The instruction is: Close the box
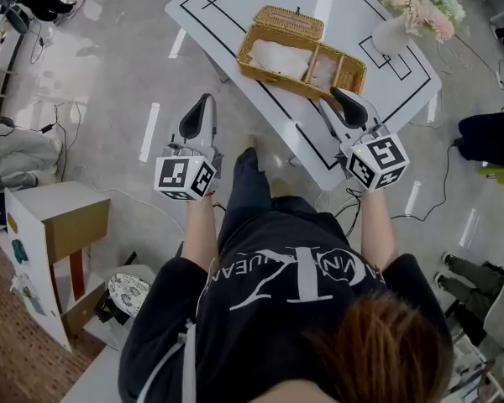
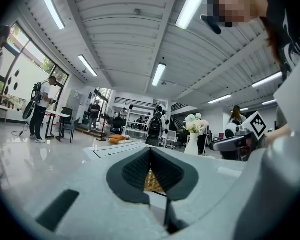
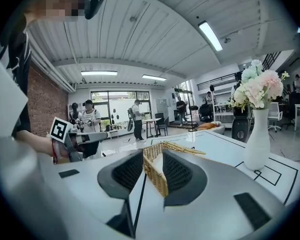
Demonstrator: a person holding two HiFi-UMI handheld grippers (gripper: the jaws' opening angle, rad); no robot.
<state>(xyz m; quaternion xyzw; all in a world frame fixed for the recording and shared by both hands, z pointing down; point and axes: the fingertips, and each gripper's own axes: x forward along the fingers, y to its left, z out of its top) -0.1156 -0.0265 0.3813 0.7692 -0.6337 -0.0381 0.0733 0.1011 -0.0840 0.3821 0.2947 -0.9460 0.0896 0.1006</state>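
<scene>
A wicker box (image 1: 301,53) stands on the white table (image 1: 235,7), its lid (image 1: 290,22) raised at the far side and something white inside. My right gripper (image 1: 340,97) is at the box's near right corner. In the right gripper view its jaws (image 3: 152,156) are open, with the box's wicker wall (image 3: 160,181) in the gap and the pads not pressing it. My left gripper (image 1: 202,103) hangs over the floor, left of the table's near edge and apart from the box. Its jaws (image 2: 151,169) are open and empty, and a bit of the wicker box (image 2: 152,181) shows far beyond them.
A white vase of pink flowers (image 1: 403,23) stands on the table right of the box, close to my right gripper. A white-and-cardboard cabinet (image 1: 55,233) sits on the floor at the left. Cables lie on the floor, and a person's feet (image 1: 479,275) are at the right.
</scene>
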